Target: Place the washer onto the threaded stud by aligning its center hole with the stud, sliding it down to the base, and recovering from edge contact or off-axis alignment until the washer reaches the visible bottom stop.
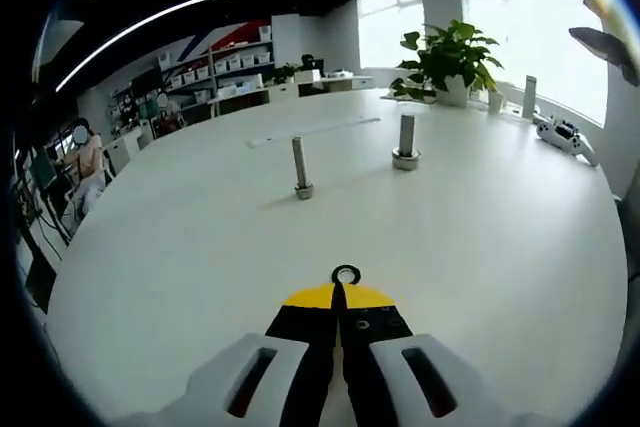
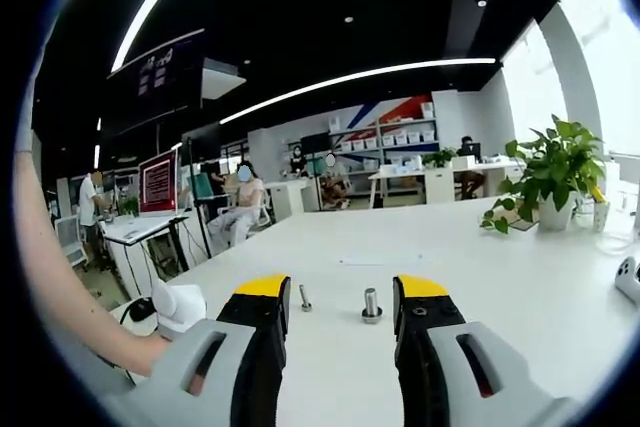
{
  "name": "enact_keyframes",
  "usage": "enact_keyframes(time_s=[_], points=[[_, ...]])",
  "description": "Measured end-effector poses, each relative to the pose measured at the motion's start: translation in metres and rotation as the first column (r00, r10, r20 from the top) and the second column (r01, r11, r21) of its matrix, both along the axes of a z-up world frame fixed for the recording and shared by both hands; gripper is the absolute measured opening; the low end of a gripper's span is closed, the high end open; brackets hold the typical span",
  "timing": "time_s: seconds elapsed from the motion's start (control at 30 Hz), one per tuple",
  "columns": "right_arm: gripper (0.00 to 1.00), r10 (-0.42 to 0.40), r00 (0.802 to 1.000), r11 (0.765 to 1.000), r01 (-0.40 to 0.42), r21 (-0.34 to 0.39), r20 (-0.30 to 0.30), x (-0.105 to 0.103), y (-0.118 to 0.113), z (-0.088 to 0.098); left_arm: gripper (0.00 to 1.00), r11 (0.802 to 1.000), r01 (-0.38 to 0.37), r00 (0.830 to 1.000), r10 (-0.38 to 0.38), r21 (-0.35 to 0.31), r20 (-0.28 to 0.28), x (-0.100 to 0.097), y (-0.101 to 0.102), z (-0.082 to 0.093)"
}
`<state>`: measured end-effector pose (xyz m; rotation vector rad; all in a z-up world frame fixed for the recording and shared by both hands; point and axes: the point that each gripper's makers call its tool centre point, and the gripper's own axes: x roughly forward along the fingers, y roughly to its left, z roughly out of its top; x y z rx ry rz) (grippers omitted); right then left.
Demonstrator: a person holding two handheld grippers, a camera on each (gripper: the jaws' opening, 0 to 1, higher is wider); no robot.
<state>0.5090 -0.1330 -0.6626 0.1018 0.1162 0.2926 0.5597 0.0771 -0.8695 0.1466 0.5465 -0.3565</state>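
A small dark ring, the washer (image 1: 345, 274), sticks up from the yellow tips of my left gripper (image 1: 340, 293), which is shut on it low over the white table (image 1: 200, 247). Farther out stand two upright metal studs: a thin one (image 1: 301, 168) and a thicker one (image 1: 406, 141) to its right. In the right gripper view, my right gripper (image 2: 343, 292) is open and holds nothing. The thin stud (image 2: 305, 298) and the thick stud (image 2: 371, 305) appear between its jaws, well ahead on the table.
A potted plant (image 1: 450, 55), a grey cylinder (image 1: 529, 97) and a white game controller (image 1: 565, 135) sit at the table's far right. A long pale strip (image 1: 315, 130) lies behind the studs. A person's arm (image 2: 60, 287) enters from the left; people sit at desks beyond.
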Motion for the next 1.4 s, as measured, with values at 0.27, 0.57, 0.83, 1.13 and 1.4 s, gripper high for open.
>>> enact_keyframes(time_s=[0.27,0.57,0.83,1.13,1.4], points=[[0.43,0.001,1.0,1.0,-0.001,0.0,-0.003,0.0,0.0,-0.001,0.02,1.0,-0.002,1.0,0.002,0.002,-0.002,-0.003,-0.001,0.0],[0.43,-0.004,1.0,1.0,0.004,0.004,0.0,0.0,-0.001,0.0,0.09,1.0,-0.008,1.0,0.008,-0.011,-0.005,-0.004,0.002,-0.001],[0.43,-0.005,1.0,1.0,0.005,0.001,0.0,0.0,-0.001,0.0,0.14,1.0,-0.008,1.0,0.008,-0.028,0.0,-0.005,-0.002,0.001],[0.43,-0.006,1.0,1.0,0.006,0.002,0.0,0.0,0.0,0.0,0.15,0.999,-0.01,1.0,0.01,-0.034,0.003,-0.003,-0.001,0.003],[0.43,-0.009,1.0,1.0,0.009,0.001,0.0,0.0,-0.001,0.0,0.17,0.999,-0.011,1.0,0.012,-0.037,0.011,-0.004,-0.008,0.013]])
